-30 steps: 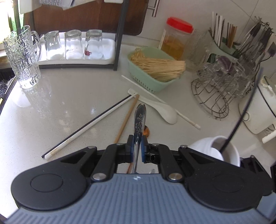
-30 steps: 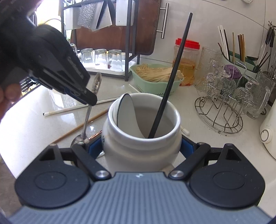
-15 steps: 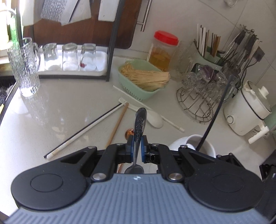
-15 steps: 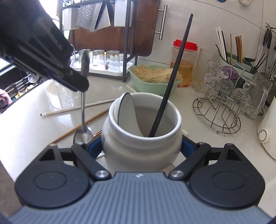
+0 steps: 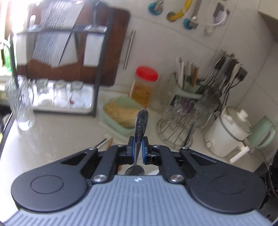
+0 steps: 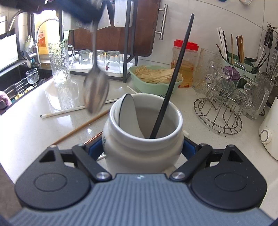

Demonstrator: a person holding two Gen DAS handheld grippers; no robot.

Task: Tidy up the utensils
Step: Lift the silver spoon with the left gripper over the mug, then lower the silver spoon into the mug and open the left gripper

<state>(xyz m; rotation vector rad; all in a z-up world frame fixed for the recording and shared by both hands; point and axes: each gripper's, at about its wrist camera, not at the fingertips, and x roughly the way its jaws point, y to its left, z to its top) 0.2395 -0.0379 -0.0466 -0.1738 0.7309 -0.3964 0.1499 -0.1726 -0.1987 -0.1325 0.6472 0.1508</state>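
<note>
Left wrist view, blurred: the left tool [image 5: 138, 149] was pressed together on a metal spoon [image 5: 140, 125], its blue pads pinching the stem. The patterned handle stuck up past the fingertips; the bowl hung below, close to the camera. Beyond lay the pale desk [image 5: 57, 139], with a green basket [image 5: 121, 113] of pale sticks, a red-lidded jar [image 5: 145, 85], a wire rack [image 5: 182, 121] of glassware, and a white cooker [image 5: 227, 133] at the right. A tall glass mug [image 5: 21, 104] stood at the left, near a tray of upturned glasses [image 5: 59, 93].

Right wrist view, sharp: the right tool [image 6: 143, 147] gripped a white ceramic jar [image 6: 142, 144], one blue pad against each side, the jaws spread wide around it. The jar stood on the desk [image 6: 31, 125]. Inside it leaned a black chopstick [image 6: 173, 76], its top rising well above the rim, and a white ceramic spoon [image 6: 129, 111] rested against the inner wall. The metal spoon [image 6: 96, 90] hung in the air, bowl downward, up and left of the jar's mouth, blurred, held from above by the left tool [image 6: 90, 15] at the top edge. On the desk left of the jar lay a white chopstick [image 6: 69, 111] and a wooden chopstick [image 6: 81, 128], crossing near the jar.
</note>
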